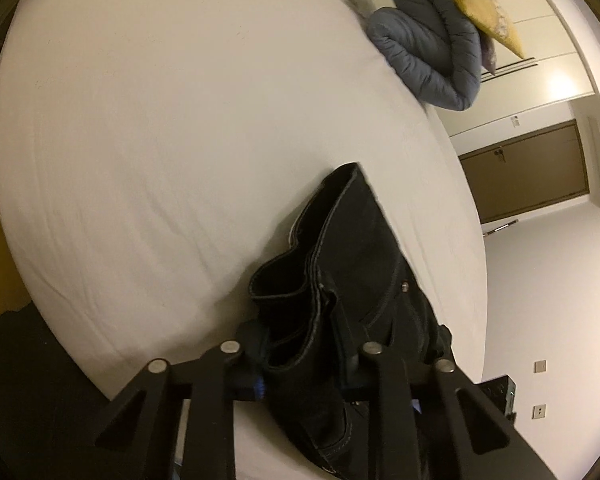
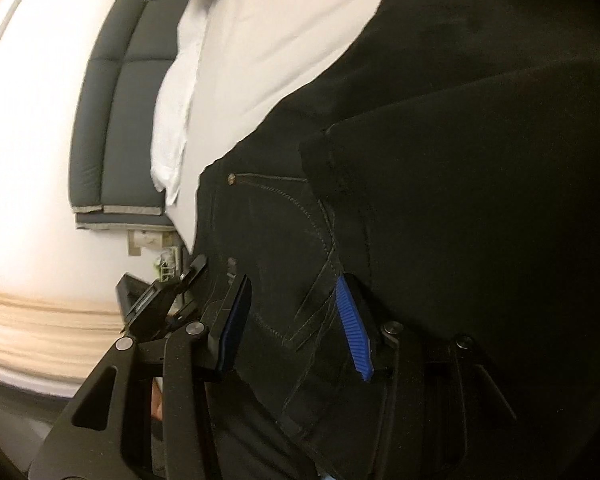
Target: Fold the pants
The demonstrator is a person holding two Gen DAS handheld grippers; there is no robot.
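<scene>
Both wrist views sit close behind their fingers, sharing the black pants (image 1: 352, 264) and white bed (image 1: 180, 140).

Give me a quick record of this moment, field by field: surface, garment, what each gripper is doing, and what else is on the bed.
surface: bed with a white sheet
garment: black pants, bunched, waist end lifted off the bed
left gripper: jaws shut on the pants
right gripper: jaws apart, pocket area of the pants between them; grip cannot be judged
other items: blue-grey quilt and yellow pillow at the far edge of the bed
fold: not yet flat
</scene>
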